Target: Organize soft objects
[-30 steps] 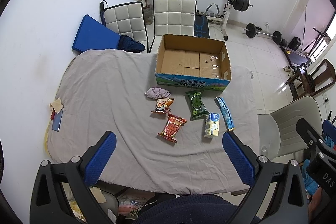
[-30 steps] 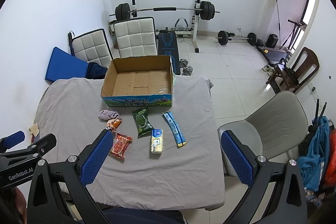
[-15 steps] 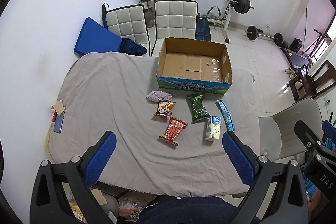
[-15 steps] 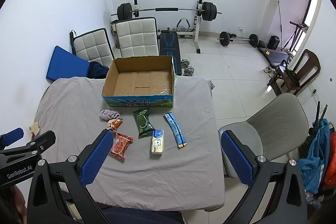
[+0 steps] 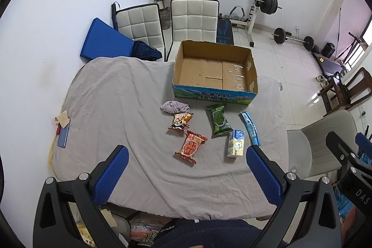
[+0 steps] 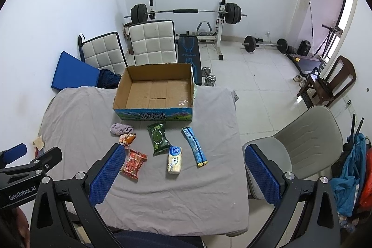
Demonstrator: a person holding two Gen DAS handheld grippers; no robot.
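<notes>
Both grippers hanging back over the near edge, nothing picked up yet

The left gripper [image 5: 186, 174] and right gripper [image 6: 179, 172] are both hovering above the near edge of the grey-sheeted table [image 5: 111, 97] with fingers spread wide and holding nothing, probably so the person gets a clear look before choosing. Just past them the red snack pack [image 5: 190, 147] and the white tissue pack [image 5: 236, 143] are lying closest, then the green packet [image 5: 218, 120] and the blue strip pack [image 5: 250, 128] toward the right edge, with the orange snack bag [image 5: 181, 120] touching the crumpled lilac cloth [image 5: 174, 106] behind it. Everything's sitting in a loose cluster right in front of the cardboard box [image 5: 215, 95], which is standing with nothing in it at the far edge, so I'm guessing that's where the soft stuff is going. Wide fingers make sense for squishy packs.
</notes>
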